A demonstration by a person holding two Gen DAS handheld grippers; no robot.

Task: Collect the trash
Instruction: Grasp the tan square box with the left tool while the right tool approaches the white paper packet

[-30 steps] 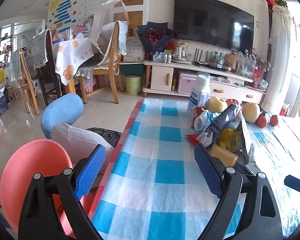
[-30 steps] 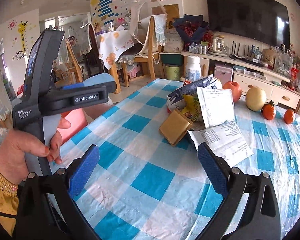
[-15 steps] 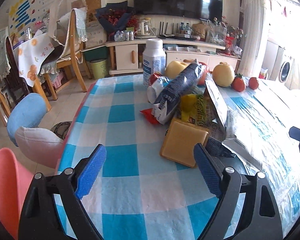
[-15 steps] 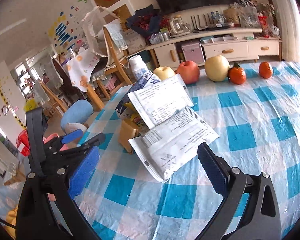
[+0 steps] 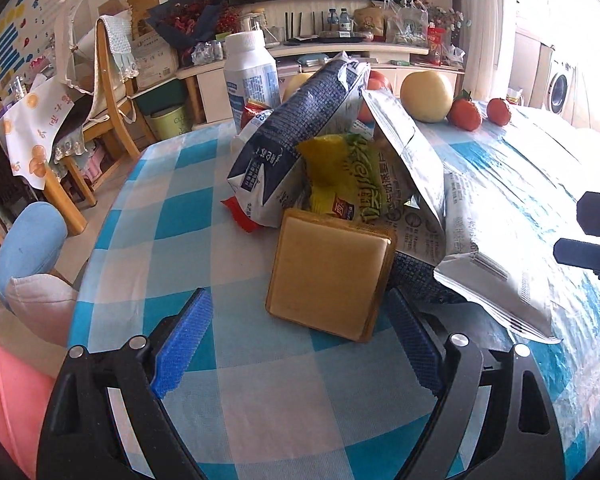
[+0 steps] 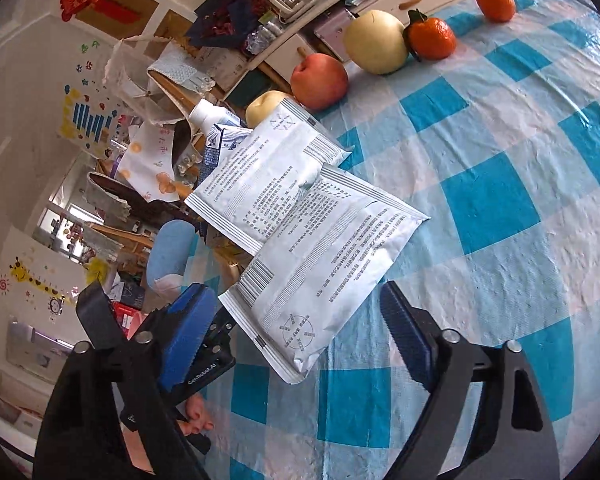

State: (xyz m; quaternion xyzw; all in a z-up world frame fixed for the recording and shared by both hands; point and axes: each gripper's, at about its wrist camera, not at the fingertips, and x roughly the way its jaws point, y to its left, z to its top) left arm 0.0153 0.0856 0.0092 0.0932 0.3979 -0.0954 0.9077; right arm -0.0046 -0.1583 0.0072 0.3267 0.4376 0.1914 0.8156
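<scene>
A heap of wrappers lies on the checked tablecloth (image 5: 172,208): a tan square pack (image 5: 332,276), a dark blue snack bag (image 5: 296,148), a yellow-green wrapper (image 5: 348,176) and two silver-white pouches (image 6: 320,272). My left gripper (image 5: 300,340) is open just short of the tan pack, whose near edge lies between the blue pads. My right gripper (image 6: 300,336) is rolled sideways and its jaws are closing. The lower pouch's corner sits between its fingers (image 6: 408,340), and the pads do not press on it.
A white bottle (image 5: 250,72), an apple (image 6: 319,80), a pale pear (image 6: 376,42) and two tangerines (image 6: 432,38) stand behind the heap. A blue stool (image 5: 32,240) and a pink chair (image 5: 4,392) are off the table's left edge. A hand (image 6: 196,416) holds the left gripper.
Both grippers have come down and closer to the heap. The right view has rolled sideways, its jaws have narrowed a little, and the pouch corner now lies between them.
</scene>
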